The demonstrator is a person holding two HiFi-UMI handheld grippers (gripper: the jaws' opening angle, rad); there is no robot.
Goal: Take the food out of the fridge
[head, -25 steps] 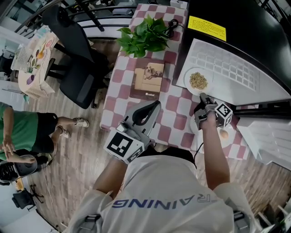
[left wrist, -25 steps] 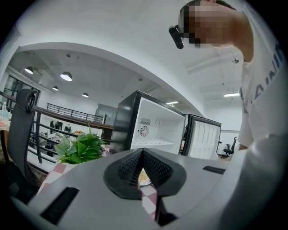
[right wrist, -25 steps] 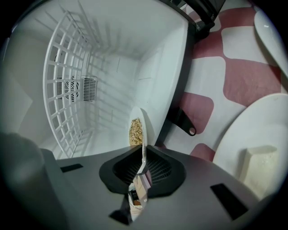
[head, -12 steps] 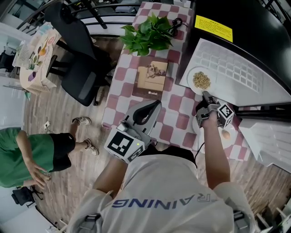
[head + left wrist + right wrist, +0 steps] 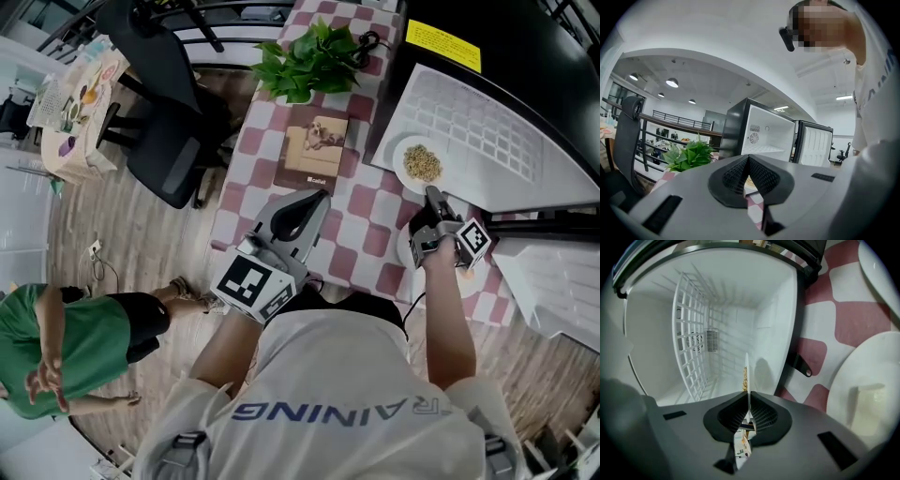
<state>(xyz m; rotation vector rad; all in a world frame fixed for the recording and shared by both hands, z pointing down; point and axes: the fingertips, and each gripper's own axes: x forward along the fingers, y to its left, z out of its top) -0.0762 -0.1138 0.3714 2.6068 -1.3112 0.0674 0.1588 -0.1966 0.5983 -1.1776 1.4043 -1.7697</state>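
Our right claw (image 5: 433, 197) is pinched tight on the rim of the white plate (image 5: 404, 157) of grains (image 5: 424, 163). The plate is at the claw's twelve o'clock, at the open mouth of the fridge (image 5: 487, 131). Our left claw (image 5: 316, 199) is squeezed closed with nothing in it. It is at the right claw's nine o'clock, over the checked table (image 5: 366, 202).

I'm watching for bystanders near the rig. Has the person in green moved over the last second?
Yes. The person in green has shifted farther from the black chair, down toward the bottom edge of the head view.
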